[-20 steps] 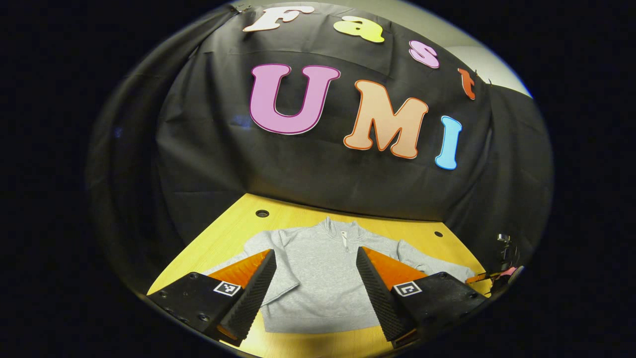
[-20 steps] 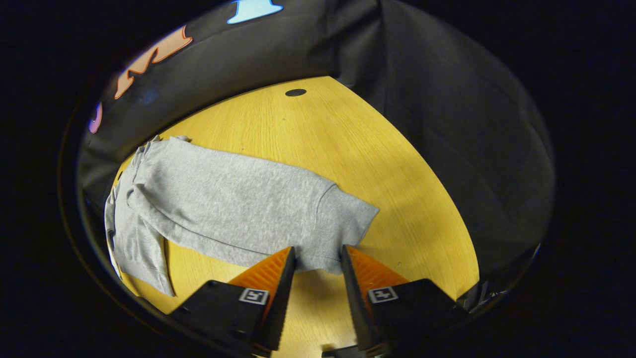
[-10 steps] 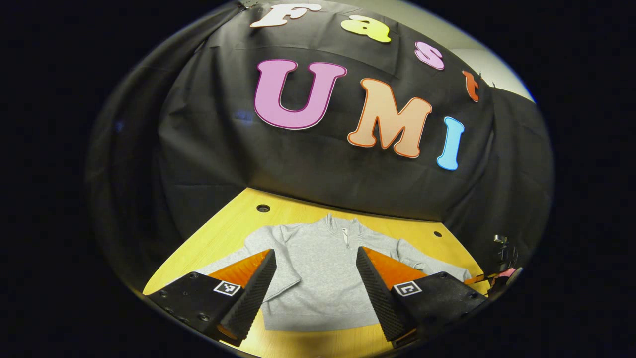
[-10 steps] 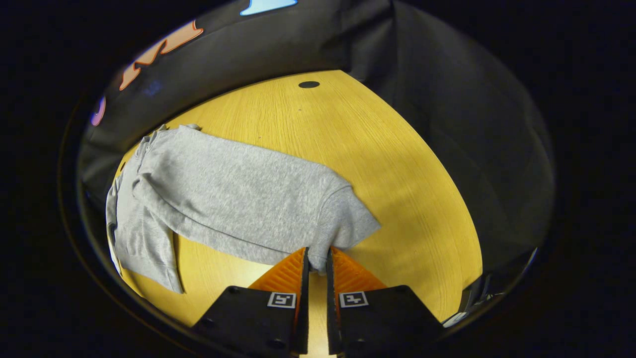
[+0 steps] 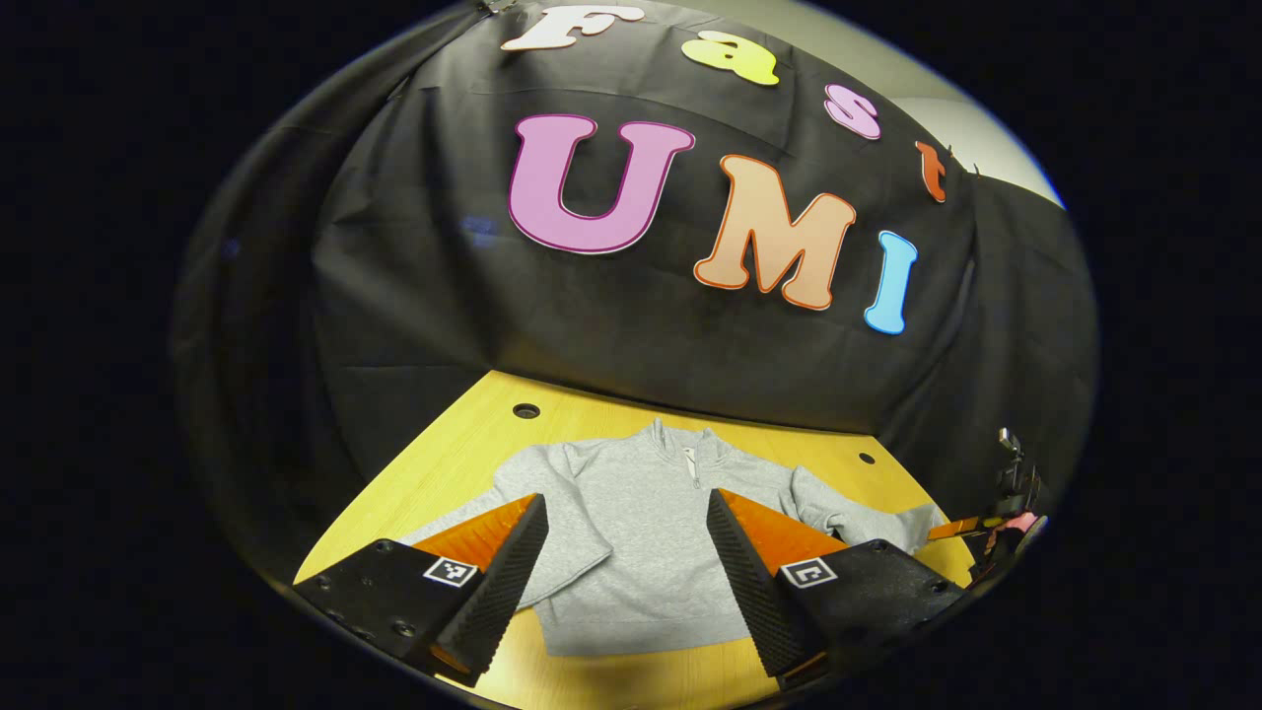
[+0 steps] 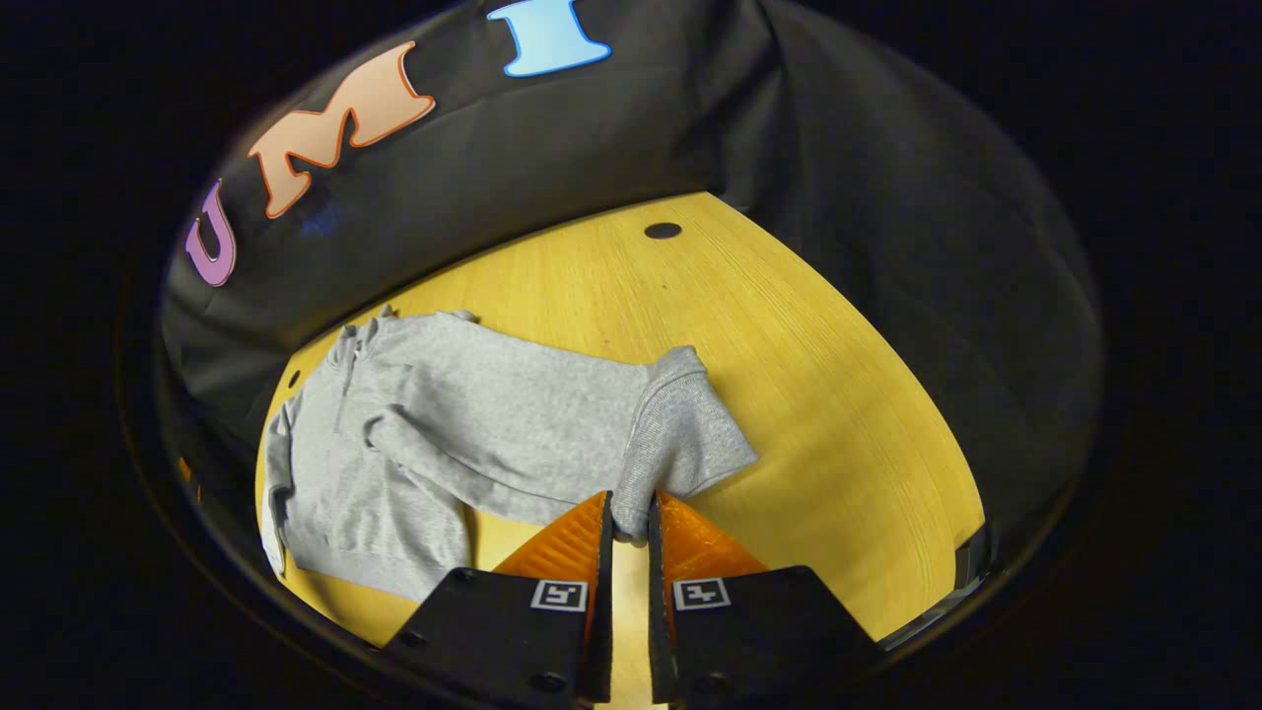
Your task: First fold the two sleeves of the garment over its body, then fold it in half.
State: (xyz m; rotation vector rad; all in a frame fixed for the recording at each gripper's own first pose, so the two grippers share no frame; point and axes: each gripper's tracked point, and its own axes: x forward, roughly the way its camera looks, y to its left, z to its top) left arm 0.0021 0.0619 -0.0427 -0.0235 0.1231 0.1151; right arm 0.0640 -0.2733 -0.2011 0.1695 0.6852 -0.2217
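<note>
A grey zip-neck sweatshirt [image 5: 641, 532] lies flat on the wooden table [image 5: 463, 444], collar toward the black wall. My left gripper [image 5: 626, 513] hovers open above its lower body with nothing between its fingers. In the right gripper view the sweatshirt [image 6: 463, 424] stretches left, and its near sleeve [image 6: 552, 434] runs toward me. My right gripper [image 6: 629, 513] is shut on the sleeve cuff [image 6: 680, 439], which is lifted and bunched at the fingertips. The right gripper [image 5: 961, 528] also appears at the far right edge of the left gripper view, at the sleeve's end.
Round holes [image 6: 663, 231] [image 5: 525, 410] [image 5: 867, 459] mark the far corners of the table [image 6: 808, 375]. Black cloth walls close in the back and both sides. Bare wood lies right of the cuff in the right gripper view.
My right gripper closed on the cuff, then rose and swung, pulling the sleeve up and inward so it bunches. The left gripper stayed open and nearly still.
</note>
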